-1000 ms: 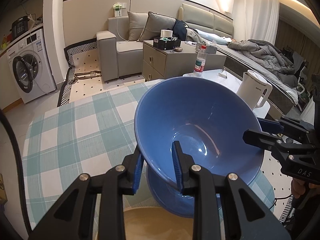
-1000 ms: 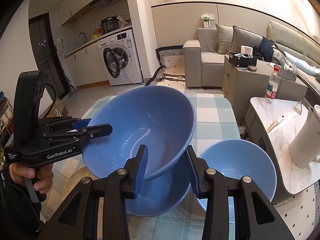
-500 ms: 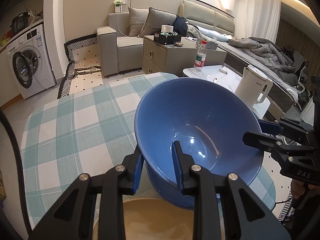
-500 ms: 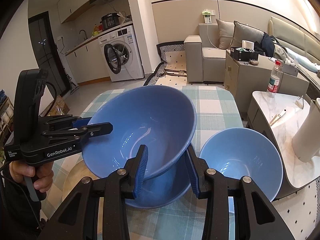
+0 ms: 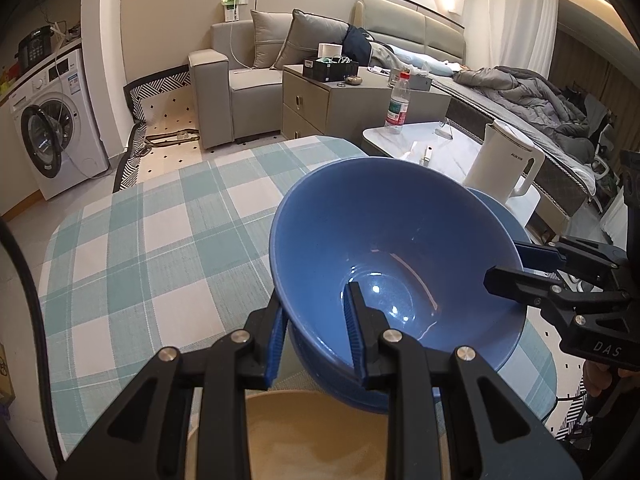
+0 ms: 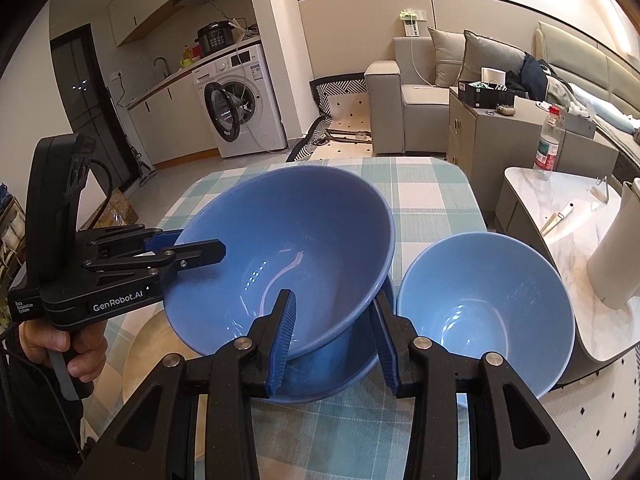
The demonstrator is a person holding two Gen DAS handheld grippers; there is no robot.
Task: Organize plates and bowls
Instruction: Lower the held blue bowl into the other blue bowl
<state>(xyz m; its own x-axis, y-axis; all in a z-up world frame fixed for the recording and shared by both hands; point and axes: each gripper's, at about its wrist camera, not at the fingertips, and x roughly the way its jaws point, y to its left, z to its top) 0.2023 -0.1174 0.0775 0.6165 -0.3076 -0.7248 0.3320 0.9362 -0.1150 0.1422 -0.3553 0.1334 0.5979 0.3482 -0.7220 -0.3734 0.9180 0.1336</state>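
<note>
**Bowls being nested on the checked table**

Bowls are the job here, on a table (image 6: 432, 184) under a green-and-white checked cloth. The biggest blue bowl (image 6: 288, 256) hangs tilted over a second blue bowl (image 6: 340, 376) that sits on the cloth, partly down inside it. A smaller blue bowl (image 6: 484, 304) stands just beside them, and a tan plate (image 5: 312, 436) lies near the left side.

The left gripper (image 5: 316, 336) pinches the big bowl's rim, one pad inside and one outside. The right gripper (image 6: 334, 340) straddles the opposite rim the same way, also clamped on it.

Glazed and stiff, the bowl looks slippery, fairly heavy and likely to chip, so opposite rim holds suit it.

Whether the two bowls already touch is hidden by the upper one. The plate is cut off at the frame edge.
</note>
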